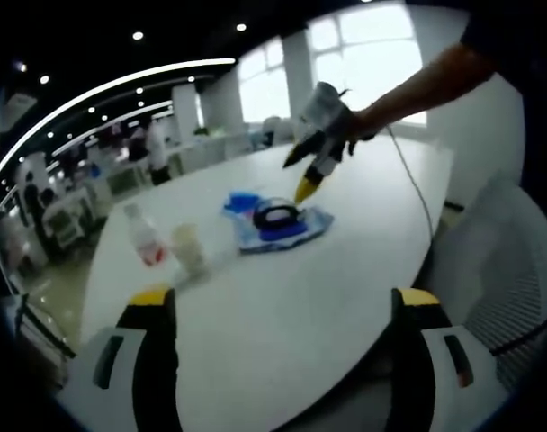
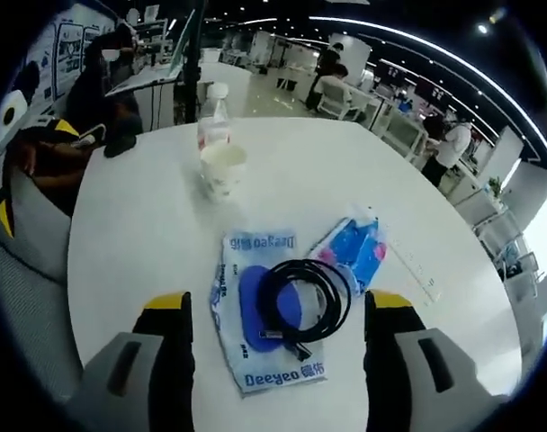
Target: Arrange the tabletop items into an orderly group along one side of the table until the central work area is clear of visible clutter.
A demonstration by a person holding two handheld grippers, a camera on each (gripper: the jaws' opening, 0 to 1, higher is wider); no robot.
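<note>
Plenty of bare white worktop [image 2: 121, 243] around us, its curved edge running from 8 to 6 o'clock in the right gripper view. Our right hand-held gripper [image 2: 278, 315] is spread wide, nothing in it, over the coiled black cable [image 2: 305, 301] lying on a blue-and-white pack [image 2: 255, 364]. A second blue pack [image 2: 354, 247] touches it at 2 o'clock. The paper cup [image 2: 222, 169] and bottle [image 2: 214, 115] stand together at 11. Our left hand-held gripper [image 1: 282, 315] is spread too, empty.

"Deeyeo" on blue-white pack [image 2: 255, 315]
</note>
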